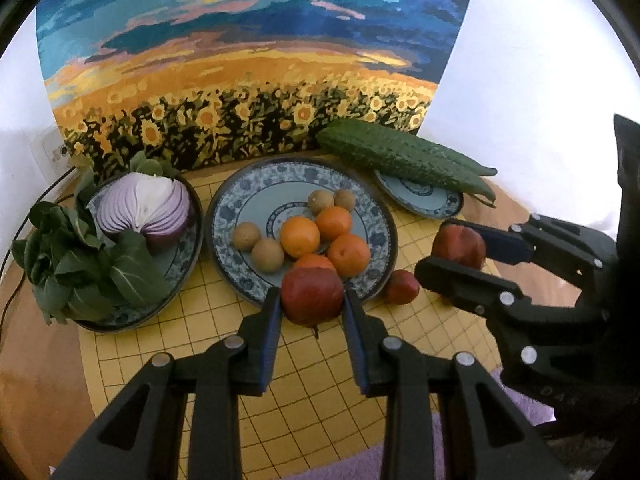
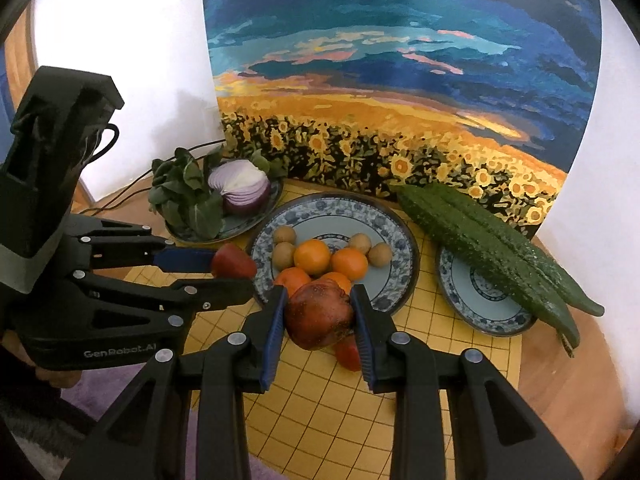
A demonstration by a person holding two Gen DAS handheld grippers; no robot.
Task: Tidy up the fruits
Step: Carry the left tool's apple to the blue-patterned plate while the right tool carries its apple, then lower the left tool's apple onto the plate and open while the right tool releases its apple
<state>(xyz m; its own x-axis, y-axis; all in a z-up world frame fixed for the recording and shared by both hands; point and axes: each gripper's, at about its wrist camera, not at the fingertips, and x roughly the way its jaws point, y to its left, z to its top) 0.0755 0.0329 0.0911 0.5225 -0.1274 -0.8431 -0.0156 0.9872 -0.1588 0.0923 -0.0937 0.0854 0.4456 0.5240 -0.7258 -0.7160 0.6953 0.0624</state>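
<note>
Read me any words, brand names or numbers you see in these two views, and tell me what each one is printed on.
"GenRobot.AI": pale lettering on the black body of the left gripper, seen from the right wrist view.
Faint embossed marks on the right gripper body in the left wrist view: too blurred to read.
Nothing readable on the plates, the fruit or the sunflower painting.

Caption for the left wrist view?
Left gripper holds a red fruit near the fruit plate; right gripper grips another.
</note>
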